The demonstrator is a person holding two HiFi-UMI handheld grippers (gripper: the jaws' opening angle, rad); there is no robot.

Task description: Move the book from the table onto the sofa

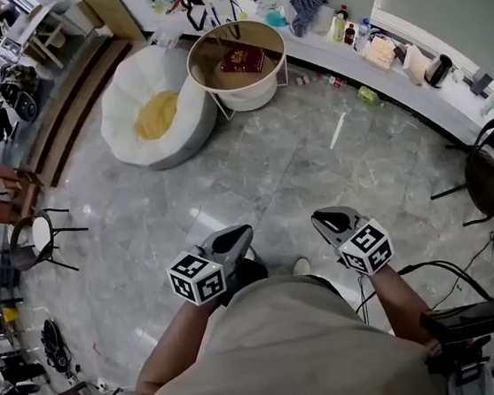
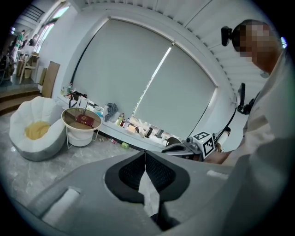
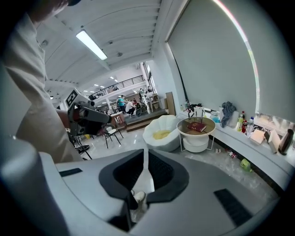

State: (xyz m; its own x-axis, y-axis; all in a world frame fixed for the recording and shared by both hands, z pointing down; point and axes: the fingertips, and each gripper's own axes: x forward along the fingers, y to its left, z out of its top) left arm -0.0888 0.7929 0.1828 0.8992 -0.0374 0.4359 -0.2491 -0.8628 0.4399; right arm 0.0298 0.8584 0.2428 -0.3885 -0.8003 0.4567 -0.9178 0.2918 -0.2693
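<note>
One book point(image 1: 243, 58) on round table point(image 1: 211, 68)

A pale grey marble floor point(image 1: 297, 168) spreads wide. Along the window runs a long curved white ledge point(image 1: 413, 96), cluttered with plastic bottles point(image 1: 344, 26) and a crumpled blue-grey cloth point(image 1: 303, 2). A small green object point(image 1: 367, 94) lies on the floor just below it. A black round-seated chair point(image 1: 491, 173) stands at the right.
</note>
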